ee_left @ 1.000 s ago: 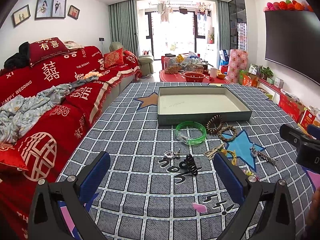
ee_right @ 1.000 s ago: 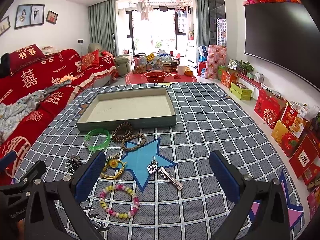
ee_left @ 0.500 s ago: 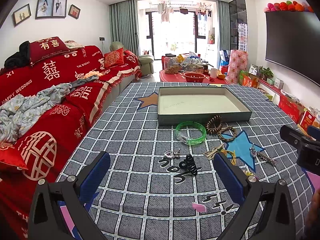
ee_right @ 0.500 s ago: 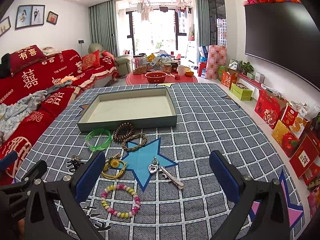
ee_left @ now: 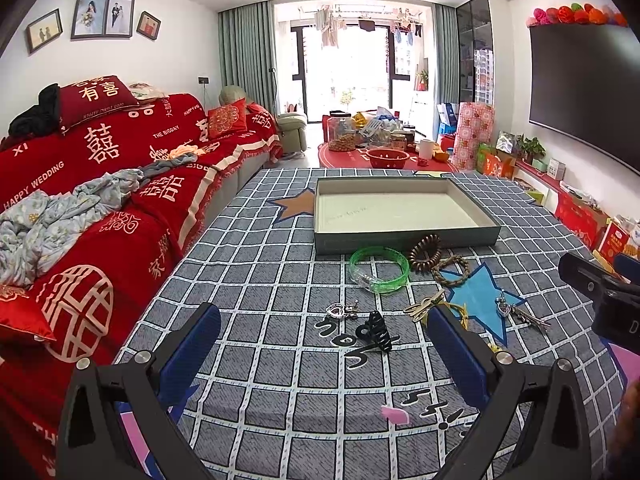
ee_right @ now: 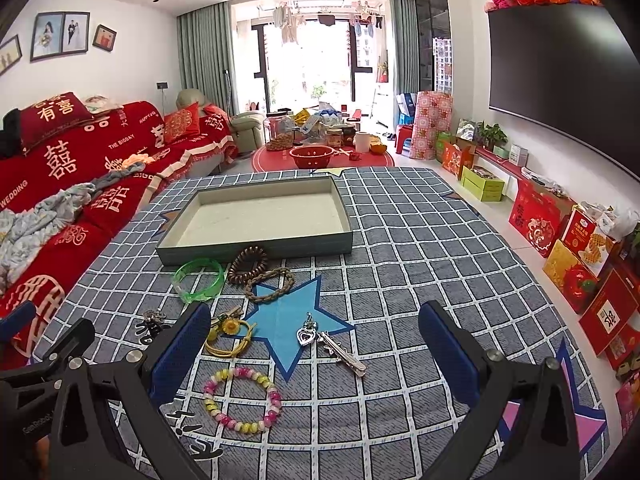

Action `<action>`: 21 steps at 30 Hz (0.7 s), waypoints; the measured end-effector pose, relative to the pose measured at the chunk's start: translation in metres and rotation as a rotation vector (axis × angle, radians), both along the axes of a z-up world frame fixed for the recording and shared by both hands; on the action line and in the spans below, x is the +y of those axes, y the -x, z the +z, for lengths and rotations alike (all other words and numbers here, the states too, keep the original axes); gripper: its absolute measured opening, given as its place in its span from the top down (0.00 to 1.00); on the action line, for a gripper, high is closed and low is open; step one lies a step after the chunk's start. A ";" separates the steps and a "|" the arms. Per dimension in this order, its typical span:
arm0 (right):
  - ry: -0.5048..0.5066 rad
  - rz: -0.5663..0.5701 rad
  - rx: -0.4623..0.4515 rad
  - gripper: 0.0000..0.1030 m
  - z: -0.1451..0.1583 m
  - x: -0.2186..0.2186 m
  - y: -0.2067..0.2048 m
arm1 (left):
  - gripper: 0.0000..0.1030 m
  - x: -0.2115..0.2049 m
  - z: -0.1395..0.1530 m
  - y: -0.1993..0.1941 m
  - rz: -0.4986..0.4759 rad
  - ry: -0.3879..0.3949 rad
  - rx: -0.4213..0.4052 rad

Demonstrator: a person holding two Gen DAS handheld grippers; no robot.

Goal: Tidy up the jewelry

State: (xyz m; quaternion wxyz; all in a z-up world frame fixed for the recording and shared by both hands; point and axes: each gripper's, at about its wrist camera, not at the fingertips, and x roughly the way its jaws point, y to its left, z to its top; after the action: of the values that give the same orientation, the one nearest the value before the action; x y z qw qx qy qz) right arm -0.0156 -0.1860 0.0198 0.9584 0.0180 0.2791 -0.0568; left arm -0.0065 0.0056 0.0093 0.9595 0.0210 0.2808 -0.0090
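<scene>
You have one tray (ee_right: 256, 249) on the bench (ee_right: 420, 240). Bracelets: four, namely one green (ee_right: 198, 280), one dark coiled (ee_right: 248, 265), one braided (ee_right: 269, 285), one beaded (ee_right: 241, 399). One black hair claw (ee_left: 376, 331). Two heart pendants (ee_left: 340, 310) (ee_right: 306, 335). One metal clip (ee_right: 344, 354). One yellow flower hair tie (ee_right: 230, 336).

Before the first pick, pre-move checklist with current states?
1. Left claw open, nothing held: ok.
2. Right claw open, nothing held: ok.
3. Tray empty and unobstructed: ok.
4. Items separated for a clean grasp: not ok. Brown coil bracelet leans on the tray wall and touches the braided bracelet; heart pendant lies against the silver clip.
5. Beaded bracelet lies flat and alone near the right claw: ok.
6. Cloth flat under the items: ok.
</scene>
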 end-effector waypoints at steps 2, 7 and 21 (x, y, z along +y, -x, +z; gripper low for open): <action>-0.001 0.000 -0.001 0.00 0.000 0.000 0.000 | 0.00 0.000 0.000 0.000 0.000 0.000 0.001; -0.001 0.000 0.000 0.00 0.000 0.000 0.000 | 0.00 -0.001 0.002 0.000 -0.002 0.000 0.001; -0.005 0.000 -0.002 0.00 0.001 0.001 0.003 | 0.00 -0.002 0.001 0.001 -0.003 0.005 0.009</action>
State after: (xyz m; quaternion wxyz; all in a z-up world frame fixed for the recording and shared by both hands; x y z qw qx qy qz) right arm -0.0185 -0.1854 0.0207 0.9586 0.0207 0.2783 -0.0562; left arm -0.0074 0.0041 0.0104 0.9582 0.0191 0.2852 -0.0112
